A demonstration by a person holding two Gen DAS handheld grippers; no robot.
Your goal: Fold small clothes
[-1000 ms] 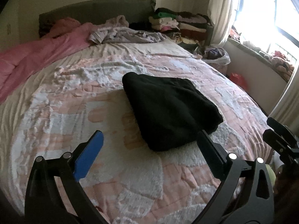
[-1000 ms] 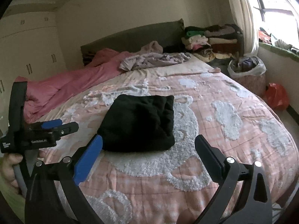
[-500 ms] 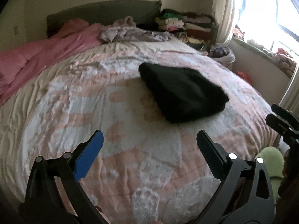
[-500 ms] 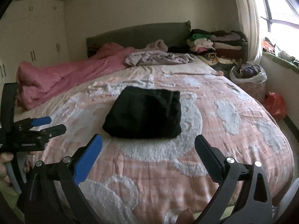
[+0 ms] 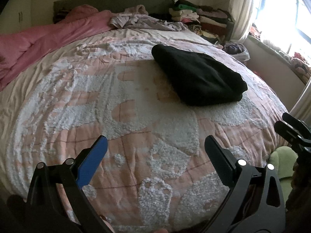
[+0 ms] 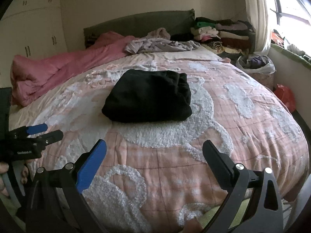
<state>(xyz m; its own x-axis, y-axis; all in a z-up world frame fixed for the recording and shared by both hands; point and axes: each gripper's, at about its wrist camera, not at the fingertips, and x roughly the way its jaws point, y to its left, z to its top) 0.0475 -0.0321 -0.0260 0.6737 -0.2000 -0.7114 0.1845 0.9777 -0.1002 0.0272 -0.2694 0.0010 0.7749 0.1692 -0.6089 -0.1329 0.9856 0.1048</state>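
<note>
On the middle of the bed (image 6: 243, 136) lies the black garment (image 6: 147, 99), folded into a thick pad — soft, limp, fairly light, likely to sag if lifted by one corner, so take it at two near corners. Left gripper (image 5: 155, 147) and right gripper (image 6: 154, 149) hover near — fingers wide apart, empty.

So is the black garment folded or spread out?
Folded: the black garment lies as a compact, thick rectangle on the bed, layered edges showing along its right side.
</note>
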